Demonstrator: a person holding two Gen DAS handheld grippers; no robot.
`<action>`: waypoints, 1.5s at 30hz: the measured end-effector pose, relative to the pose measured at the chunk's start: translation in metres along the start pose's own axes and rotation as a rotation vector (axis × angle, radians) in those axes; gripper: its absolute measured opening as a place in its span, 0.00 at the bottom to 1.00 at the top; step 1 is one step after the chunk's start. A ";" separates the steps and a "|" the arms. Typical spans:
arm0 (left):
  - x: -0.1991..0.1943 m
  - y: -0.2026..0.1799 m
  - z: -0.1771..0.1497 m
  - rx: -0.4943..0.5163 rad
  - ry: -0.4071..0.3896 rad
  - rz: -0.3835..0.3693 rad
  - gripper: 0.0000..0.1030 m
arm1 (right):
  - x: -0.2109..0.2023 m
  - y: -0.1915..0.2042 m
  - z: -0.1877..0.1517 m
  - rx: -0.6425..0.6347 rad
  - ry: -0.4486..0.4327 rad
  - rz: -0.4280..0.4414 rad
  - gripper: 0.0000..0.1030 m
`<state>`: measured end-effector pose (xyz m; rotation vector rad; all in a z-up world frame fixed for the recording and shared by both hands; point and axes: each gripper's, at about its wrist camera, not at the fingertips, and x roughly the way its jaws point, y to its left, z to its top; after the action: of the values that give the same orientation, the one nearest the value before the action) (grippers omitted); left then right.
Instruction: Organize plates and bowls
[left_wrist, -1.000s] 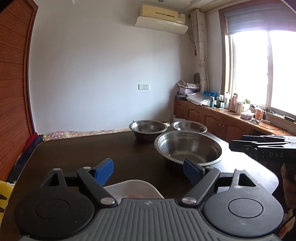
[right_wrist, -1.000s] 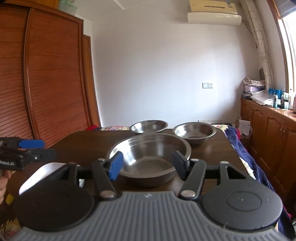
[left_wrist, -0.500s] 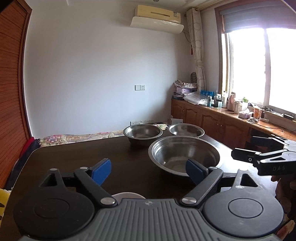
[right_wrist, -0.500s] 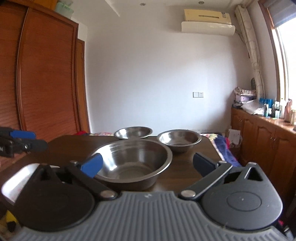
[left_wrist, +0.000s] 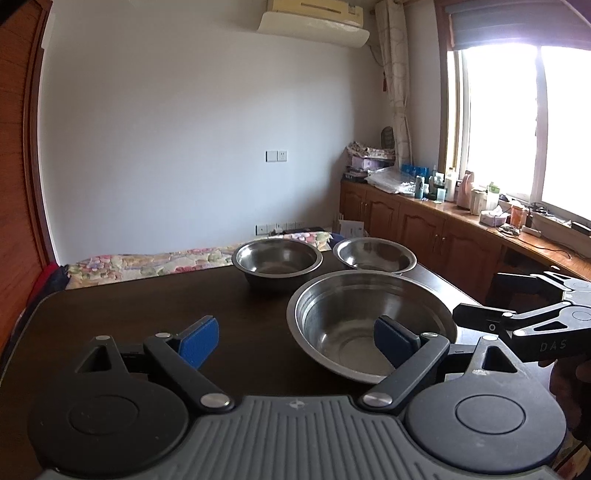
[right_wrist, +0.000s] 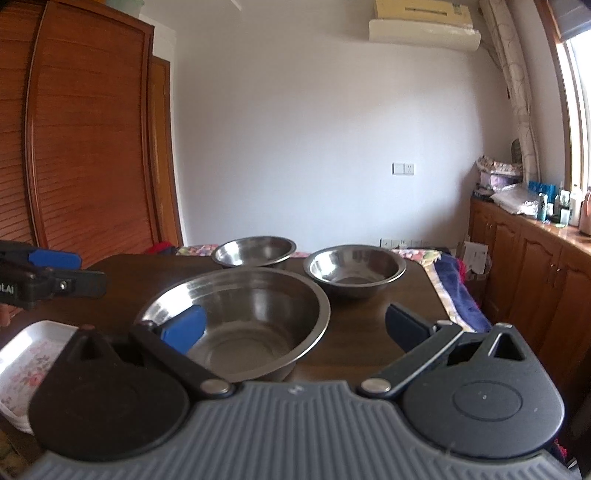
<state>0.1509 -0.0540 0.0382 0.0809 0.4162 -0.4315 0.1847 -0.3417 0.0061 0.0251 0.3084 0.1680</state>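
Black left gripper (left_wrist: 295, 341) and right gripper (right_wrist: 295, 328), blue pads, ribbed grey bases.

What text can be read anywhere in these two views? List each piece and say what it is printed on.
"DAS" on the body of the right gripper, seen in the left wrist view.
"OLAI", cut off at the frame edge, on the body of the left gripper, seen in the right wrist view.
Labels on the bottles along the window counter: too small to read.
The steel bowls and the air conditioner show no legible text.
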 end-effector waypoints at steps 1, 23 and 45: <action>0.004 0.000 0.001 -0.001 0.006 0.000 1.00 | 0.003 -0.003 0.001 0.012 0.011 0.015 1.00; 0.072 -0.005 0.009 -0.020 0.198 -0.032 0.71 | 0.047 -0.022 0.004 0.025 0.210 0.087 0.55; 0.069 0.001 0.010 -0.118 0.226 -0.088 0.47 | 0.045 -0.029 0.004 0.162 0.217 0.123 0.23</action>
<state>0.2120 -0.0816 0.0195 -0.0033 0.6685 -0.4852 0.2330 -0.3622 -0.0054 0.1878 0.5372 0.2684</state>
